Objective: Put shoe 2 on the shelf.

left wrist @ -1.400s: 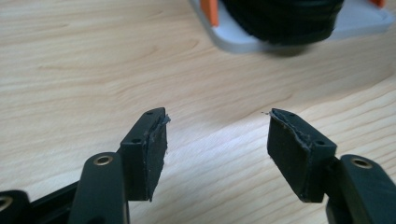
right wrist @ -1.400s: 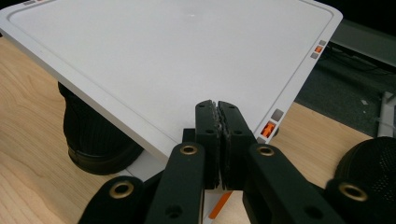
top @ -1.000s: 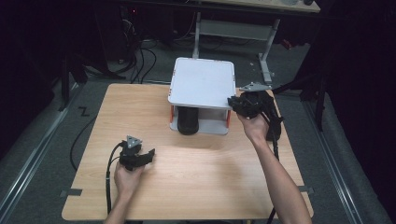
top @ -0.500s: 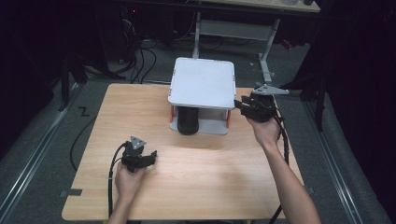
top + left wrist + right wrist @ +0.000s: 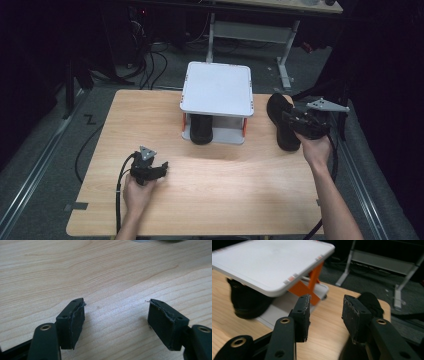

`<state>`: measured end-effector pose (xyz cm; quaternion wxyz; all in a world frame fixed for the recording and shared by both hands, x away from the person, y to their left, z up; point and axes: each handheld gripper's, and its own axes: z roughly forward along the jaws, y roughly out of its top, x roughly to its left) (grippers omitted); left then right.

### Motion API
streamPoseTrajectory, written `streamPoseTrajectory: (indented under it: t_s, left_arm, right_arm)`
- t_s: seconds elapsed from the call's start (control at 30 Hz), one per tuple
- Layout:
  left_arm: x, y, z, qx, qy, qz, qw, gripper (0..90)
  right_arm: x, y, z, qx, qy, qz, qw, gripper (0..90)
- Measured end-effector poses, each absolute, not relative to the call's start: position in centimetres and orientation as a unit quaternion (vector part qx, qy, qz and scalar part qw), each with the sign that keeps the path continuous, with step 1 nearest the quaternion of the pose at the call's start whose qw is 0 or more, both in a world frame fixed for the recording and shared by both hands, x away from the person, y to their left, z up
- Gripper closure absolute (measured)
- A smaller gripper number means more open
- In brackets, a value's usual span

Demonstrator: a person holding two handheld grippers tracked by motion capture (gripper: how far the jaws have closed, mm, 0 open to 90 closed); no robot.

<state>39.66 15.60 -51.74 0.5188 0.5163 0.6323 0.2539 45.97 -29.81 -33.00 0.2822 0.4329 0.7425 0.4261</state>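
Shoe (image 5: 283, 122), black, lies on the worktop (image 5: 220, 195) just beside the right gripper (image 5: 295, 121), on the side facing the white two-level rack (image 5: 216, 90). Its long axis runs away from the person, one end near the worktop's far edge, the other toward the person; which end is the toe I cannot tell. In the right gripper view part of the shoe (image 5: 369, 302) shows just past the right-hand finger (image 5: 353, 315); the fingers have just been opening, stand partly apart, nothing between them. The right hand is much the nearer. A second black shoe (image 5: 201, 128) sits on the rack's lower level. The left gripper (image 5: 159, 168) rests well apart, fingers (image 5: 72, 322) wide and empty.
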Motion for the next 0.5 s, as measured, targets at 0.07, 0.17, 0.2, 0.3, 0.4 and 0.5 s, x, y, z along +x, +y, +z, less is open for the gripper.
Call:
streamPoseTrajectory:
  t_s: [0.07,0.17,0.2,0.3,0.4,0.5]
  left_arm:
    - [39.6,15.6,-51.7,0.517,0.632,0.254,0.518,30.4]
    - [39.6,15.6,-51.7,0.517,0.632,0.254,0.518,30.3]
    - [39.6,15.6,-51.7,0.516,0.633,0.254,0.518,30.3]
    - [39.6,15.6,-51.7,0.517,0.633,0.254,0.518,30.3]
    - [39.6,15.6,-51.7,0.517,0.632,0.254,0.518,30.3]
    - [39.6,15.6,-51.7,0.517,0.632,0.254,0.518,30.3]
  right_arm:
    - [46.2,-30.4,-33.6,0.44,0.745,0.411,0.287,57.2]
    - [46.8,-31.5,-34.7,0.455,0.744,0.393,0.29,56.7]
    - [47.0,-31.8,-35.0,0.462,0.743,0.388,0.29,56.3]
    - [47.6,-32.7,-36.1,0.478,0.741,0.376,0.285,54.4]
    - [48.0,-33.4,-37.0,0.488,0.742,0.363,0.281,52.5]
    - [48.5,-33.8,-37.8,0.496,0.743,0.352,0.278,51.0]
